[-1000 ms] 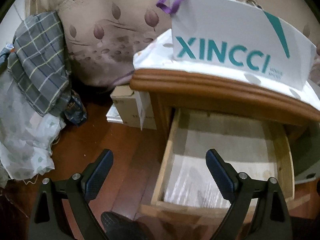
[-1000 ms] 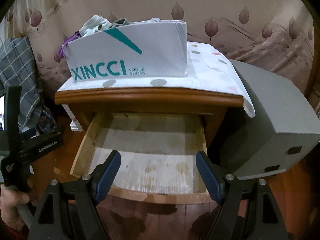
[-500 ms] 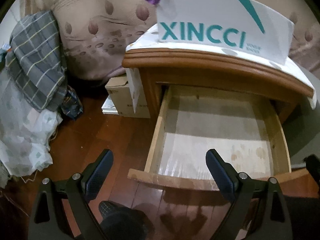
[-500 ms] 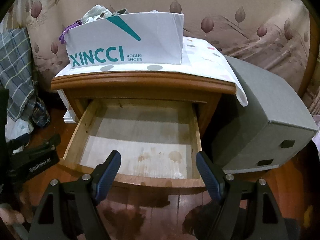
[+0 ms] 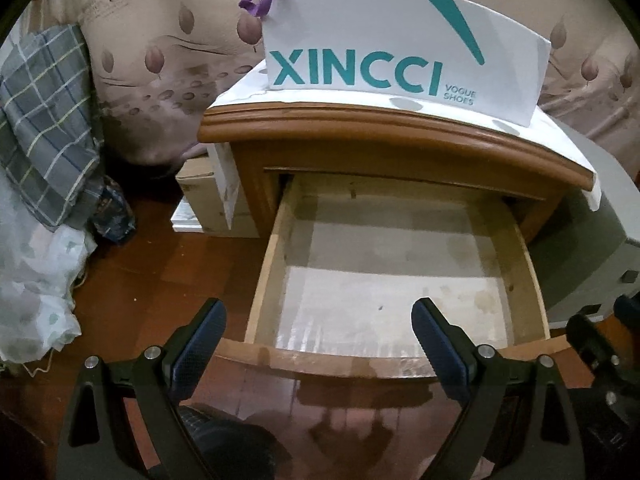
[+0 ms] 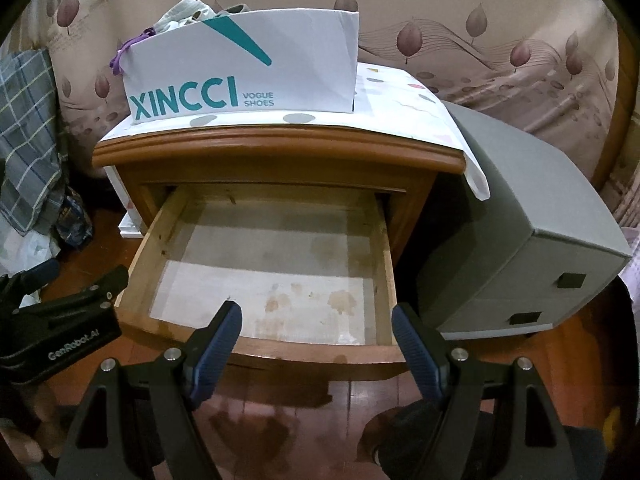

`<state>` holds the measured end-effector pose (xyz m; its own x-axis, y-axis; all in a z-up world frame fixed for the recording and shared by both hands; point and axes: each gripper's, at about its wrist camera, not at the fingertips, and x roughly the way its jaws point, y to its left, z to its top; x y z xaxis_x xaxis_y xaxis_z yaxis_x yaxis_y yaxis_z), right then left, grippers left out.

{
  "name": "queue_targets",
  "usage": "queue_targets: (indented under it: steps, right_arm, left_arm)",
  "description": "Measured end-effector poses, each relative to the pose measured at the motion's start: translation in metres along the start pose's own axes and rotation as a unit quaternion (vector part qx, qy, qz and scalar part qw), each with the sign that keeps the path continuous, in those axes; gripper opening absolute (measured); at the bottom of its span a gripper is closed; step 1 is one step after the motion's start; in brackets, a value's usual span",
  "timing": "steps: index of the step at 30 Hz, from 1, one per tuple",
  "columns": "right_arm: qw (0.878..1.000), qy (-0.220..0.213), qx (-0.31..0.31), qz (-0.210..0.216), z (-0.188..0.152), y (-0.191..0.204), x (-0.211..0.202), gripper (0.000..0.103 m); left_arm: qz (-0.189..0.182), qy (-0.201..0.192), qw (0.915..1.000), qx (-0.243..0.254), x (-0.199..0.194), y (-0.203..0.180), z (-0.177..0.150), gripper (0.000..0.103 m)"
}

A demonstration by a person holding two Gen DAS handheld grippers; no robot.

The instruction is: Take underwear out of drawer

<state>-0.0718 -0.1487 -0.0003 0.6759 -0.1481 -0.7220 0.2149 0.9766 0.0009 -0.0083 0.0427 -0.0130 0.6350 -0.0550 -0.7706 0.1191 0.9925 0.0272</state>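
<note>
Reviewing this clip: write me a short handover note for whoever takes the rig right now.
Left gripper: open, holds nothing, in front of the drawer.
Right gripper: open, holds nothing, also in front of the drawer.
Drawer: pulled out of the nightstand; nothing shows in it but a stained liner.
Shoe box on the nightstand has clothes sticking out of it; whether that is the underwear, I cannot tell.
Done: the drawer looks cleared.
Left: nothing I can see to take out.

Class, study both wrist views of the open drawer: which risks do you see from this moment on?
1. The pulled-out wooden drawer shows only a stained bare bottom, so reaching in may grasp nothing.
2. Both open grippers hover at its front edge; fingers could knock it.
</note>
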Motion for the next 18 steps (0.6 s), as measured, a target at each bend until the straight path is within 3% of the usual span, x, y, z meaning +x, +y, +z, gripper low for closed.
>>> queue_targets:
  steps: [18]
  right_arm:
    - [1.000,0.006,-0.010,-0.001,0.000,0.001,0.005,0.079]
  left_arm:
    - [-0.001,0.001,1.0000,0.008,0.000,-0.008,0.001,0.092]
